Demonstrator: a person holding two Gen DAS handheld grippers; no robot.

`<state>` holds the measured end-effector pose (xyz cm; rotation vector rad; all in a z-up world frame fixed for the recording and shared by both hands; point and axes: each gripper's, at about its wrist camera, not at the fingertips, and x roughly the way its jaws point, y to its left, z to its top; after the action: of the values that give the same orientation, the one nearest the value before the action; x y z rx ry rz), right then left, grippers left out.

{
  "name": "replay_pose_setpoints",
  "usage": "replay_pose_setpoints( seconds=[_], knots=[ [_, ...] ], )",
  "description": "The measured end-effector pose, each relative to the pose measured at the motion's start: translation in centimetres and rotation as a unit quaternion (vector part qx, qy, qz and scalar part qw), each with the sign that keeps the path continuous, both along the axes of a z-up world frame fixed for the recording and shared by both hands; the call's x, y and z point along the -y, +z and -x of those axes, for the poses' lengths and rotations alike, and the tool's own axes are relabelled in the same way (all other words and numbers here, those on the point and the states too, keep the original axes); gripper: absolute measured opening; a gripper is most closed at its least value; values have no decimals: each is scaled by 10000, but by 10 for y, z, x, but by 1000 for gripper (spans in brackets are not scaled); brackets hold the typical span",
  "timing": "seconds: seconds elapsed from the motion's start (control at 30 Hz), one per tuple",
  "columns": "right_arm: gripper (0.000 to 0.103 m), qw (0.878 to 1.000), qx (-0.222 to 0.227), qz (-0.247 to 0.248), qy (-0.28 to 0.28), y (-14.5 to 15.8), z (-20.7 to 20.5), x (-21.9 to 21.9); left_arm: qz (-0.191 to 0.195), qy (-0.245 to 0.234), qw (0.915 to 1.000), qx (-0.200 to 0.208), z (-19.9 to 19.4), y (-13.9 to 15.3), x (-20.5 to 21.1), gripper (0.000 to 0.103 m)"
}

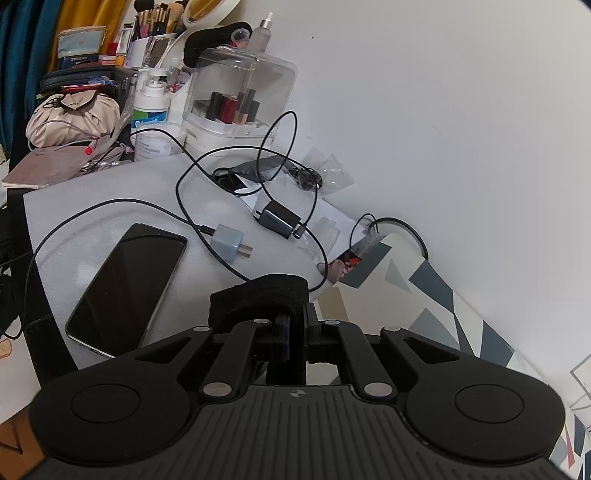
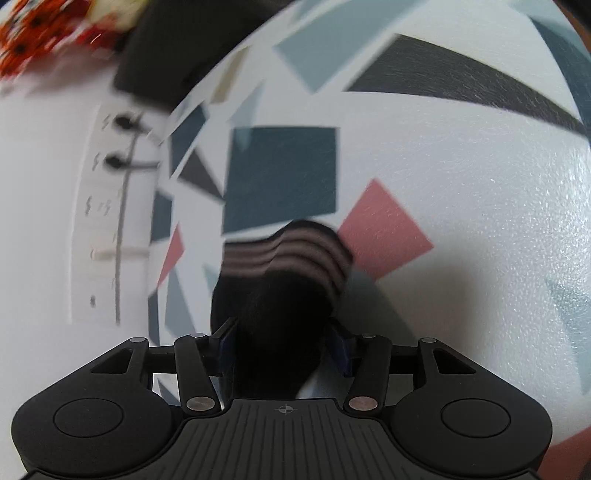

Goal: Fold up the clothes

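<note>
Surface: a cloth with grey, blue and pink geometric patches [image 2: 461, 177] covers the work area and meets a plain white wall [image 1: 443, 110] on the far side.
Open room: the patterned cloth ahead of the right gripper is bare; the view is motion-blurred.
Edges: in the left view the cloth's border runs beside a white foam sheet [image 1: 110, 192] holding a phone [image 1: 125, 288], a pale blue plug [image 1: 229, 243] and looping black cables [image 1: 280, 147].
Containers: a clear-lidded case [image 1: 236, 92] holds upright lipsticks; a white cup behind holds makeup brushes [image 1: 159, 18].
Left gripper [image 1: 295, 325]: jaws pressed together, pinching a black cloth [image 1: 258, 295] that bulges over the fingertips.
Right gripper [image 2: 282, 339]: jaws parted, with a black sock [image 2: 280, 295] with pinkish stripes lying between them; pad contact cannot be told.
</note>
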<state>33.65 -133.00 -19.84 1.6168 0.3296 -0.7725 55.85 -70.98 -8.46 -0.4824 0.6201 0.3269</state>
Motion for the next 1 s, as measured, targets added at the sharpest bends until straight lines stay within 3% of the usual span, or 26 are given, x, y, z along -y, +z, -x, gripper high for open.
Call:
replay_pose_setpoints(
  seconds=[0.07,0.1,0.13,0.17,0.23,0.3,0.33,0.37,0.4,0.5,0.57,0.63,0.73,0.8,0.87,0.93,1.0],
  knots=[
    [47,9996,124,-146,-205,-5,1,7,-27,-9,10000,6,0,0,3,7],
    [42,9996,84,-146,-223,-4,-1,10,-45,-15,10000,10,0,0,5,7],
    [22,9999,-21,-42,-126,-2,-6,14,-65,-19,10000,9,0,0,6,7],
    [10,9997,-96,210,66,4,-11,17,-92,-39,10000,4,0,0,9,7],
    [7,9929,-209,1086,432,25,-21,17,-142,-108,9998,-7,0,0,13,7],
    [7,9781,-435,1954,574,45,-26,10,-140,-179,9997,-21,0,-1,18,7],
    [14,9708,-584,2248,607,52,-28,7,-99,-190,9998,-34,1,-3,19,7],
    [24,9709,-795,2176,601,51,-29,7,-42,-193,9998,-56,1,-4,21,7],
    [46,9702,-1017,2121,583,50,-29,7,0,-207,9998,-73,1,-4,22,7],
    [77,9582,-1797,2192,391,51,-24,-2,-25,-316,9995,-62,5,-3,30,7],
    [87,9435,-2041,2575,430,59,-22,-16,-49,-404,9992,-8,8,-1,36,7],
    [96,9347,-1911,2910,716,65,-21,-29,-76,-539,9985,66,10,3,43,7],
    [97,9260,-1667,3183,1158,72,-23,-41,-224,-989,9946,233,15,11,64,7],
    [97,9257,-1570,3183,1305,76,-27,-41,-359,-1510,9870,418,20,18,86,7],
    [97,9308,-1469,3053,1374,77,-30,-38,-490,-2164,9732,604,25,21,114,7],
    [97,9340,-1393,2970,1418,78,-30,-37,-525,-3004,9499,685,29,18,148,7],
    [97,9332,-1305,2980,1526,76,-29,-37,-386,-3957,9158,570,32,4,186,7]
  ],
)
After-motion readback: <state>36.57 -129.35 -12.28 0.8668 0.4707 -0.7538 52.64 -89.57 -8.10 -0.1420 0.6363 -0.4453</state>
